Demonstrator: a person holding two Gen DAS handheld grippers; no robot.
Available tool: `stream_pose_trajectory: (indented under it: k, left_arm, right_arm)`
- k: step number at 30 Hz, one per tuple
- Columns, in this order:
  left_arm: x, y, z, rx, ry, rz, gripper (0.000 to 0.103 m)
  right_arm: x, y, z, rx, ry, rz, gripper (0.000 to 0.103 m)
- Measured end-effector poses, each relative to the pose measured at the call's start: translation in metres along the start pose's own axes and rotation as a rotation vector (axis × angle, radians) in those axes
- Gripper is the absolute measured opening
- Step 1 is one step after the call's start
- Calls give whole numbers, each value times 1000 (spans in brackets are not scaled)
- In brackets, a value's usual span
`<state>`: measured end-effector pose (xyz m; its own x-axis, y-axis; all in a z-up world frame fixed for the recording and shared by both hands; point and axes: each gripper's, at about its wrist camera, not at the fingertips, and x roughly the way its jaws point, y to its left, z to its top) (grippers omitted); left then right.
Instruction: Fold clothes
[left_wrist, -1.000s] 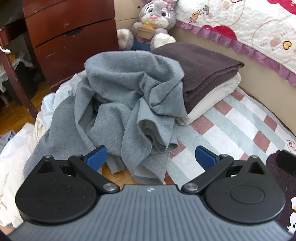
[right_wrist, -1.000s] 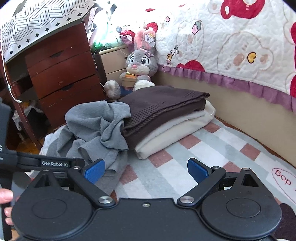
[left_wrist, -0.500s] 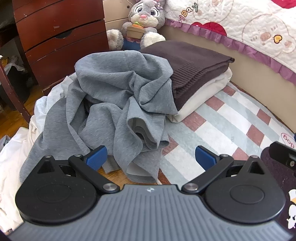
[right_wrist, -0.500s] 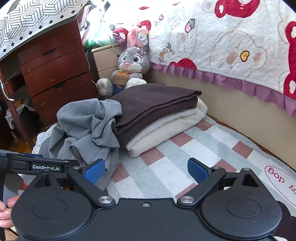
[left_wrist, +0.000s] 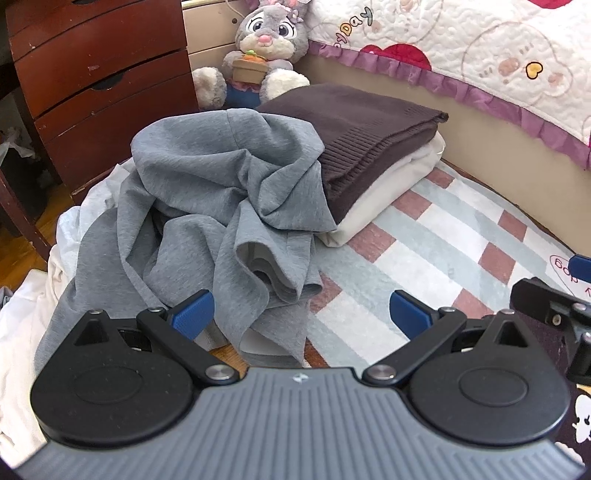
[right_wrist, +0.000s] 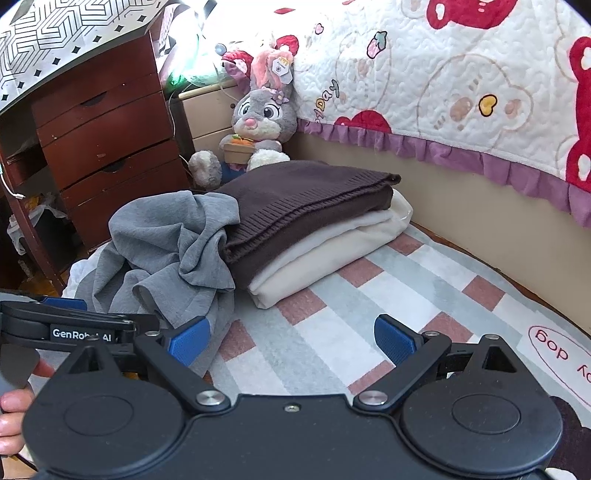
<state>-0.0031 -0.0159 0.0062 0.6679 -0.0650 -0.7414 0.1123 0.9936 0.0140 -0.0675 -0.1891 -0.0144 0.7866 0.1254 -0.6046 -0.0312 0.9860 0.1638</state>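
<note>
left gripper (left_wrist: 301, 310): jaws wide apart, empty, low beside grey garment (left_wrist: 221, 206) | right gripper (right_wrist: 291, 336): jaws wide apart, empty, right of it

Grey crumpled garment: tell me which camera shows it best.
The left wrist view: the grey garment fills the middle, folds and hem visible right before the open left gripper. The right wrist view shows it smaller, off to the left, partly behind that gripper.

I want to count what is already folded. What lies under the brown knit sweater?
Under the brown knit sweater lies a folded cream garment, resting on the striped rug. A crumpled grey garment covers the stack's left end, so anything more there is hidden.
</note>
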Motion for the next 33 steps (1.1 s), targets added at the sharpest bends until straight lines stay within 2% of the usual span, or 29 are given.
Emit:
stream_pose_trajectory:
  k: [5, 24, 31, 33]
  left_arm:
    - [1, 1, 1, -1, 2, -1, 103]
    - [3, 4, 4, -7, 11, -2, 103]
    - [7, 5, 2, 5, 22, -14, 103]
    - [11, 6, 0, 5, 25, -20, 103]
  right_arm:
    - [-1, -11, 3, 2, 7, 0, 98]
    - [-2, -1, -3, -52, -48, -51, 98]
    - [1, -4, -4, -33, -36, -35, 98]
    - [10, -8, -9, -10, -32, 0, 99]
